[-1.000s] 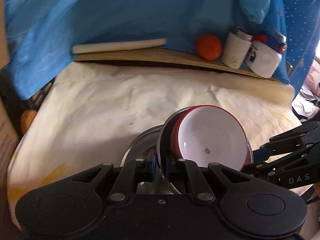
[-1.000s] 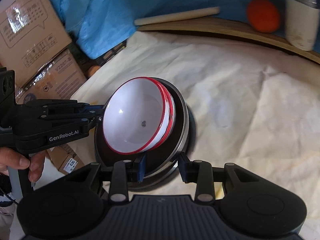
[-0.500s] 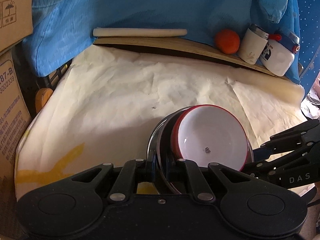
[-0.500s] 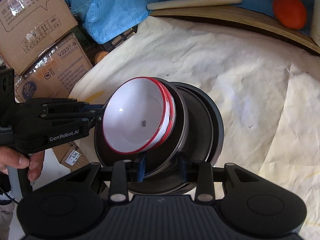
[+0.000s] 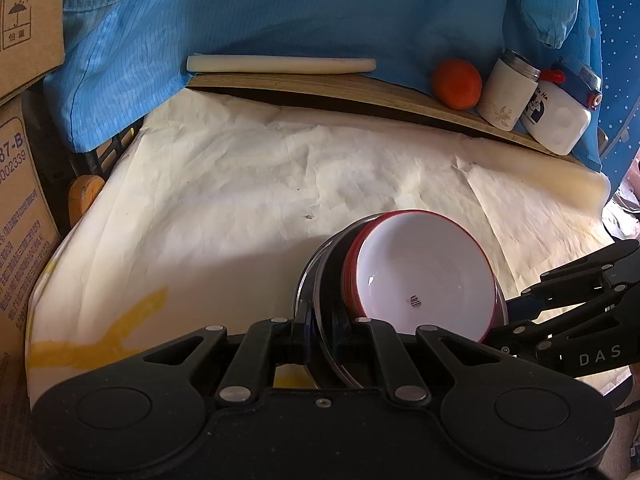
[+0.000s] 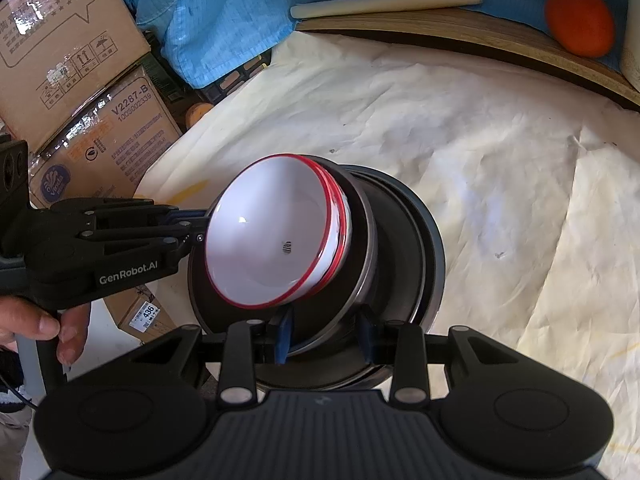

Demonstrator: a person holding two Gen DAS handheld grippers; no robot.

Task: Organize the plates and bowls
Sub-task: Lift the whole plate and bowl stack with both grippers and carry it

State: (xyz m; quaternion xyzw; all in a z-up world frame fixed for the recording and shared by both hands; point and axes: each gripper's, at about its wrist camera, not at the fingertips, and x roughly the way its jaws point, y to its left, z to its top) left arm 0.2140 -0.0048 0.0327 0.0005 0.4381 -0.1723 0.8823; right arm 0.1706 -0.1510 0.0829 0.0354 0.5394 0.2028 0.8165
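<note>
Left tool (image 5: 318, 330): nearly closed, pinching the near rim of the dark plate (image 5: 324, 280), which it holds tilted on edge.
Right tool (image 6: 325, 338): narrowly parted, its blue pads clamped on the rim of the same dark plate from the other side.
White bowls (image 6: 276, 236): a nested pair with red rims, resting inside the tilted dark plate, open side facing the right-wrist camera.
Second dark plate (image 6: 416, 240): just behind the held one, over the bench; whether it touches the bench cannot be told.
Bench (image 5: 280, 200): covered with a creased cream sheet; the dishes sit over its near right part.
Far edge: a wooden board (image 5: 320, 82) carrying a pale rolling pin (image 5: 280, 65), an orange (image 5: 456, 84), a white cup (image 5: 506, 94) and a white bottle (image 5: 558, 114), against blue cloth (image 5: 320, 12).
Left side: stacked cardboard boxes (image 6: 80, 80).
Person's hand (image 6: 44, 328): grips the left tool's handle.
</note>
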